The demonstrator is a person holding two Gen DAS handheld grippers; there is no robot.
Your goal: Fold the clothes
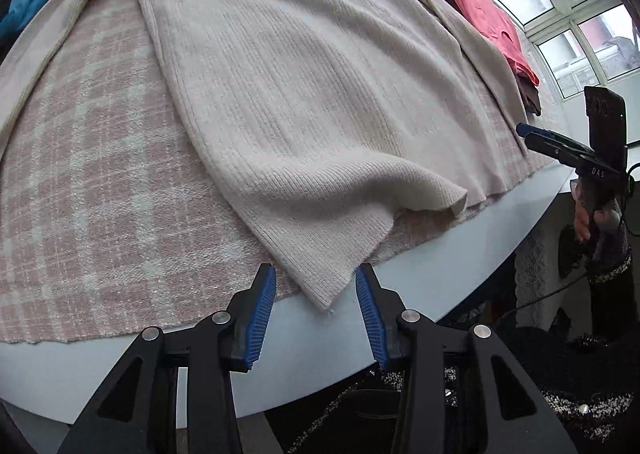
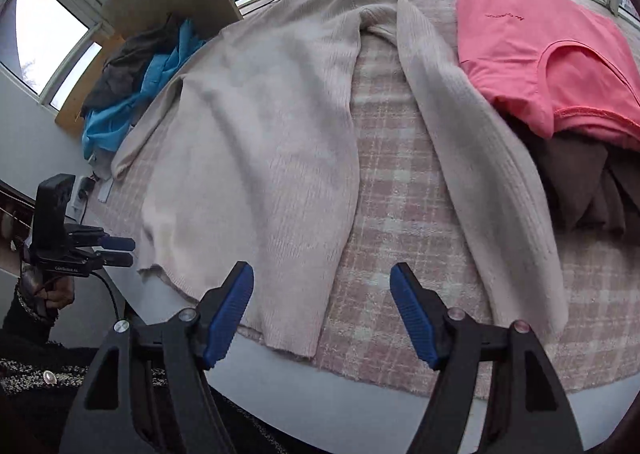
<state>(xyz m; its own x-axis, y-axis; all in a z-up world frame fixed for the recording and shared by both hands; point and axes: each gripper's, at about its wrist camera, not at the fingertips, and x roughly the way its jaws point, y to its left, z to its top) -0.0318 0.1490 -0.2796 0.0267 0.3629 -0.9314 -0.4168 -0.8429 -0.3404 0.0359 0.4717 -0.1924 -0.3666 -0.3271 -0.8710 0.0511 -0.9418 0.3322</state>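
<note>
1. You are looking at a cream ribbed knit cardigan (image 1: 304,93) that is lying open-fronted and flat on a pink-and-white plaid woven cloth (image 1: 92,181) that is covering the pale grey table (image 1: 400,286).
2. Its long axis is running away from you, from the hem at the near table edge to the collar near the windows; in the right wrist view one front panel (image 2: 256,173) is lying to the left, the other (image 2: 488,181) to the right, with bare plaid between them.
3. Your left gripper (image 1: 316,314) is hovering with its blue ribbed pads (image 1: 262,318) spread and nothing between them; a pointed hem corner (image 1: 320,294) is sitting just ahead of the gap, overhanging the cloth's edge, not yet touched.
4. Your right gripper (image 2: 322,318) is standing wide apart and empty, poised over the near edge of the plaid strip; the lower edge of the left-lying panel is just beside its left pad.
5. Judging by this, your left gripper is the nearer one to the hem, and the coming pinch is depending on pushing straight forward and down onto that corner.
6. A folded coral-pink cotton top (image 2: 552,65) is resting on dark garments at the right, and a crumpled bright blue garment (image 2: 132,109) is lying well apart at the far left.
</note>
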